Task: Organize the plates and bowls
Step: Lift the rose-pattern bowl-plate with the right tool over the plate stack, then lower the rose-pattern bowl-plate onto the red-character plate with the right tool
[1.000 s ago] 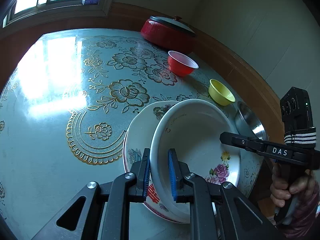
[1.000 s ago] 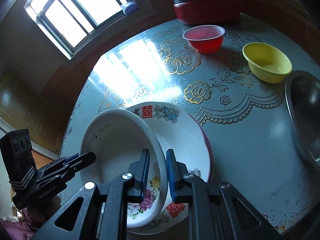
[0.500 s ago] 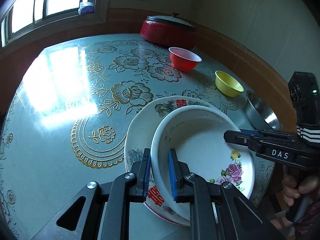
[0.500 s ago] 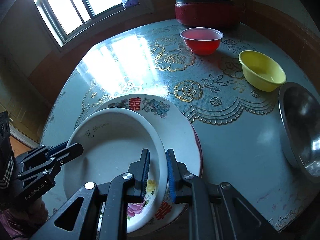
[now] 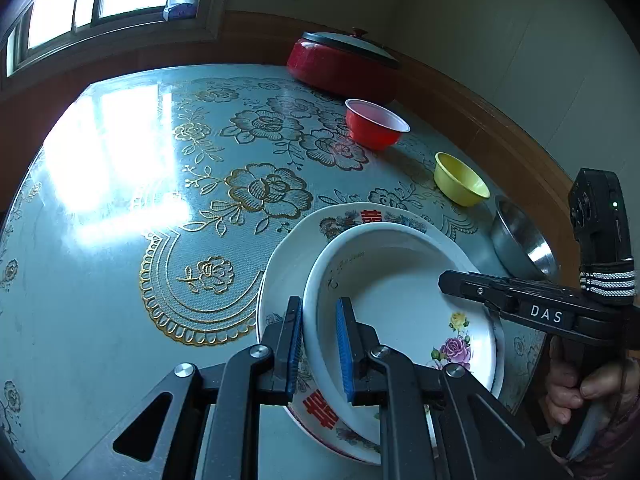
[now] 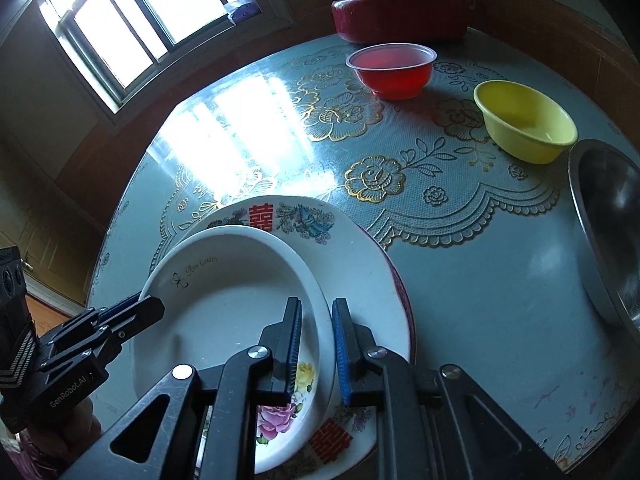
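While both hands are gripping from opposite sides, the left gripper (image 5: 318, 346) is pinching the near rim of the white bowl (image 5: 404, 304), its blue ribbed pads nearly together with only the thin ceramic wall between them. Opposite, the right gripper (image 6: 316, 350) is clamping the same bowl (image 6: 224, 304) on its other rim in the same narrow pinch. This bowl is glazed, shallow and round, bearing a pink and yellow rose print and small script inside. It is sitting over the larger plate (image 5: 296, 248), a broad white dish with a dark red edge, red double-happiness characters and floral motifs; whether the bowl is resting on it or held just clear cannot be told. That plate is lying near the edge of the round table (image 5: 120, 240), whose glossy pale-blue cover is showing gold embossed flowers and strong window glare.

Further back, a translucent red plastic bowl (image 6: 392, 70), a yellow plastic bowl (image 6: 524, 120) and a steel bowl (image 6: 608, 224) are standing apart, with a lidded red pot (image 6: 400, 12) by the wooden wainscot.

Only the left wrist view is showing the person's fingers (image 5: 580, 392) wrapped round the right tool's handle and its "DAS" label; only the right wrist view is making the "Rose Garden" script legible.
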Demonstrator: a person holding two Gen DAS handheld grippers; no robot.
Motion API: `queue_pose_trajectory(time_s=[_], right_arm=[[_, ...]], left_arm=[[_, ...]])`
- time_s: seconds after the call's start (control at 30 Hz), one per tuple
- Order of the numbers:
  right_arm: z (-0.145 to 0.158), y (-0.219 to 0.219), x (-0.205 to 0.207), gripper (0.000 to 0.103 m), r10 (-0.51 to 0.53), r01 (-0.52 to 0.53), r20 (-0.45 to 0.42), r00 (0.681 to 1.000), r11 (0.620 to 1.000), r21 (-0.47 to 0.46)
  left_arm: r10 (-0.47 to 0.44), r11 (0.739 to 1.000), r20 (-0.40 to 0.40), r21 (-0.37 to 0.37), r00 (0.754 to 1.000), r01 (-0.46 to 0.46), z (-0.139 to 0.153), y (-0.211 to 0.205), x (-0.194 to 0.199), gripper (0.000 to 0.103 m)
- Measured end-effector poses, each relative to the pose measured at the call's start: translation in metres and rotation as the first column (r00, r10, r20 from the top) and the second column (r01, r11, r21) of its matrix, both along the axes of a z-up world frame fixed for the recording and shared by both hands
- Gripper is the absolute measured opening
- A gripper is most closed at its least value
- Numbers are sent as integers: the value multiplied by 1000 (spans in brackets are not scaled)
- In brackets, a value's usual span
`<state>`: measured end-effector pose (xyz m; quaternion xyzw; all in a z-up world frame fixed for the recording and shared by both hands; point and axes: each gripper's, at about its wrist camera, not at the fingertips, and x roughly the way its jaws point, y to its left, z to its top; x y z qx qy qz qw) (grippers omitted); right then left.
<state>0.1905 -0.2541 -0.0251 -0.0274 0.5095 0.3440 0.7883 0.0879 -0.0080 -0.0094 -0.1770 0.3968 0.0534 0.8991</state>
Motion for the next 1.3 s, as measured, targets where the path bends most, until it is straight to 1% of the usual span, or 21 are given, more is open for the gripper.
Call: queue_pose_trajectory(time_s=[0.1,0.17,0.23,0.4,0.47,0.53,0.57,0.6,0.67,0.73,0.87,1.07,1.1,1.17,1.2,1.27,1.3], right_arm=[[-1,-2,1,16,-9,9,-7,1000,1000,17],[1,-3,2,16,-17,17,21,1000,1000,15],[3,-2,3,16,-20,20,37,999,1000,12],[-1,-2,7,16,-2,1,14,1000,999,39],[-1,-3,10,16,-6,6,-4,1000,999,49],[1,-3,10,16,-11,11,6,1000,999,39],[3,-3,9,19,-11,10,19,1000,1000,26],[5,-4,8,27,-9,8,23,1000,1000,26],[7,-8,9,29,-16,16,13,1000,999,47],[7,-12,9,29,-26,25,11,1000,998,57],[11,-22,6,29,-34,33,23,999,998,59],[12,-30,0,28,-38,37,27,999,998,60],[12,-29,-1,26,-31,29,32,999,998,56],[10,-22,-4,23,7,-9,28,1000,999,36],[9,-19,-8,22,18,-19,44,999,1000,13],[9,-15,-13,21,32,-31,78,996,999,-21],[9,-15,-12,21,29,-27,76,997,999,-21]], left_arm=[[-6,1000,-14,28,1000,6,-3,-4,2,16],[-20,999,-19,29,1000,20,-4,-6,3,17],[-17,999,-19,28,1000,17,-5,-5,4,17],[-3,1000,-14,7,1000,4,-4,1,5,16],[-14,1000,-16,24,1000,14,-4,-1,5,16],[-37,998,-26,52,999,39,-5,-7,5,16],[-50,997,-30,60,998,51,-5,-9,5,16],[-60,996,-32,65,998,62,-6,-11,4,16],[-58,997,-30,57,998,60,-6,-11,3,16],[-43,998,-26,46,999,44,-5,-8,2,16],[-22,999,-19,49,1000,23,-2,-3,-1,16],[-26,999,-19,39,999,27,-3,-5,-3,16],[-29,999,-22,44,999,29,-3,-6,-3,16],[-29,998,-24,53,999,30,-3,-8,-3,16],[-27,998,-22,52,999,28,-2,-7,-4,16],[-24,999,-19,35,1000,25,-2,-4,-5,16],[-22,999,-18,33,1000,22,-2,-4,-6,16]])
